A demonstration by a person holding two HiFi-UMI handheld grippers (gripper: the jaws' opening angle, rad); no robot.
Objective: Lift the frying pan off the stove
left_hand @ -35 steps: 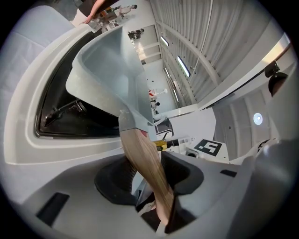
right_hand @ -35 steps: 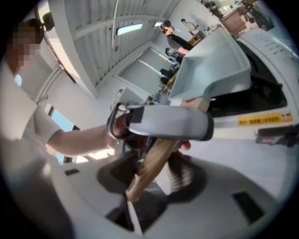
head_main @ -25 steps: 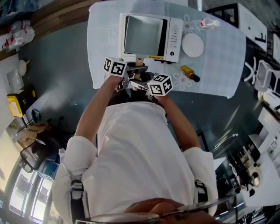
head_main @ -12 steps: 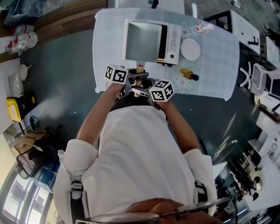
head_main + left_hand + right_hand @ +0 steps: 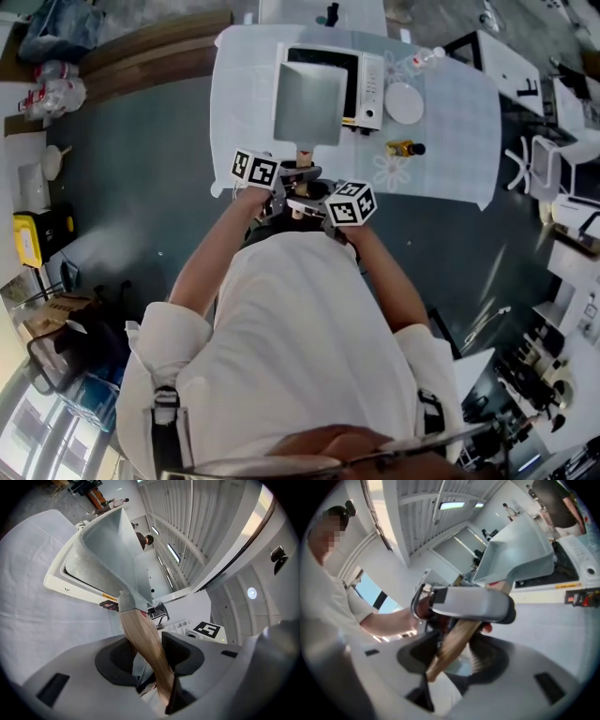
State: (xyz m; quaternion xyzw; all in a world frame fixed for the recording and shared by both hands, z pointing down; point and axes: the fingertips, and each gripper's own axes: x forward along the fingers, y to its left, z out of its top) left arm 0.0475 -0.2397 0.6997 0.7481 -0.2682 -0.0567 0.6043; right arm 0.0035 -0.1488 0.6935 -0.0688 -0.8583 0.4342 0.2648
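A grey square frying pan (image 5: 309,101) with a wooden handle (image 5: 303,161) hangs tilted above the white stove (image 5: 373,80), whose dark top shows beside it. My left gripper (image 5: 287,180) and right gripper (image 5: 309,199) are both shut on the handle, close together in front of my chest. In the left gripper view the handle (image 5: 146,644) runs between the jaws of the left gripper (image 5: 151,654) up to the pan (image 5: 110,550), with the stove (image 5: 70,581) below. In the right gripper view the handle (image 5: 454,644) is clamped by the right gripper (image 5: 452,656), and the left gripper's grey body crosses above it.
The stove stands on a table with a pale cloth (image 5: 234,112). A round white dish (image 5: 404,103), a yellow bottle (image 5: 405,148) and a clear bottle (image 5: 427,56) lie to its right. Chairs (image 5: 539,159) and desks stand at the far right.
The pan has risen off the stove and shifted left of it, uncovering the dark cooktop. Both grippers moved up together with the handle.
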